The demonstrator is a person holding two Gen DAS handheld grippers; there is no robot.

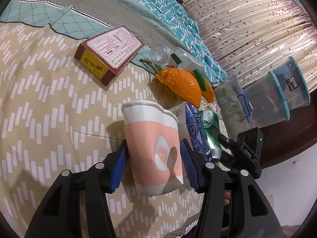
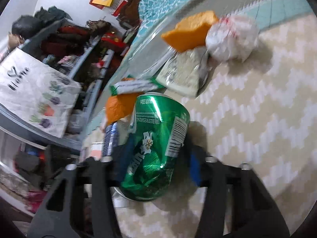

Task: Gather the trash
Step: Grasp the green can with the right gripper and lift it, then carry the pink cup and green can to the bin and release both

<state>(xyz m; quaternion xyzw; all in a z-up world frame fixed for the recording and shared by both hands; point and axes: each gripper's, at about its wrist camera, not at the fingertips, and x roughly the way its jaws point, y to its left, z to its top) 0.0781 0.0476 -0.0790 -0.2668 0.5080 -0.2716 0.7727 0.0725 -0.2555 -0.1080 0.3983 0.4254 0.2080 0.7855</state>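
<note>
My left gripper [image 1: 153, 158] is shut on a pink and white paper cup [image 1: 152, 148], its blue pads [image 1: 118, 168] pressed on both sides, over the patterned bed sheet [image 1: 49, 99]. My right gripper [image 2: 156, 162] is shut on a dented green can [image 2: 156, 148]; the can also shows in the left wrist view [image 1: 212, 130], with the right gripper's body [image 1: 245, 152] behind it. A blue and white carton [image 1: 196, 130] lies between cup and can. Orange peel [image 1: 182, 83], a clear plastic bottle [image 1: 170, 55] and a red box [image 1: 109, 53] lie beyond.
In the right wrist view, orange peel [image 2: 190, 31], a crumpled white wrapper [image 2: 231, 37] and a flat packet [image 2: 182, 75] lie on the bed, with cluttered shelves [image 2: 59, 59] to the left. Clear storage tubs [image 1: 277, 95] and a curtain [image 1: 247, 19] stand right of the bed.
</note>
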